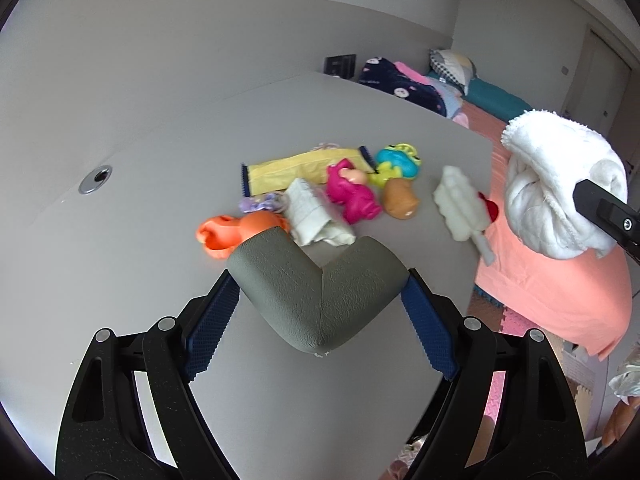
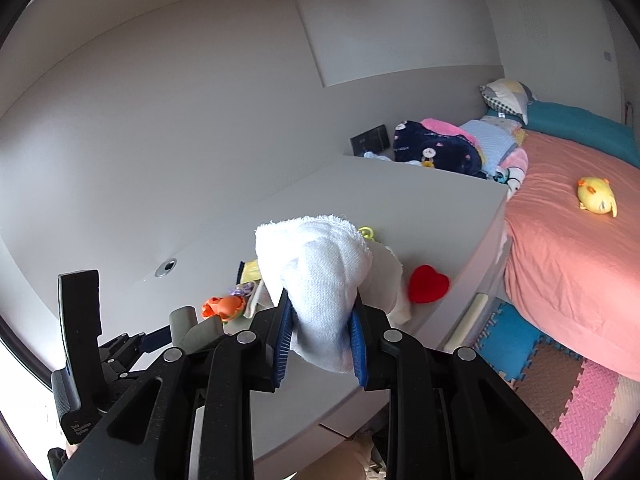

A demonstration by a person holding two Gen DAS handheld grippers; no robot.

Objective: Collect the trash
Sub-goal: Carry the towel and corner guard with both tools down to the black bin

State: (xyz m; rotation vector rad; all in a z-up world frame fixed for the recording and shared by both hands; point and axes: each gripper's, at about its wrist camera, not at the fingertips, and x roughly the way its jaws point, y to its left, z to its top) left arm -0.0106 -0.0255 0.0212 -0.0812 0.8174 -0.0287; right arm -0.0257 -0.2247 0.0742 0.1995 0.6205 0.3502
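My left gripper point(image 1: 320, 288) is shut on a grey L-shaped foam corner guard point(image 1: 316, 292) and holds it above the grey table point(image 1: 140, 280). My right gripper point(image 2: 320, 320) is shut on a bunched white cloth point(image 2: 320, 276), held above the table's right part; the cloth also shows in the left wrist view point(image 1: 560, 184). On the table lie a crumpled white paper point(image 1: 316, 216), a white ridged foam piece point(image 1: 460, 204), and a yellow packet point(image 1: 304, 168). The left gripper with the guard shows at lower left in the right wrist view point(image 2: 192, 324).
Toys sit among the litter: an orange one point(image 1: 228, 232), a pink one point(image 1: 352, 196), a blue-yellow one point(image 1: 396, 160), a brown one point(image 1: 400, 200). A red heart point(image 2: 428, 284) lies near the table's right edge. A bed with a pink sheet point(image 2: 560, 260) and foam floor mats point(image 2: 560, 380) are to the right.
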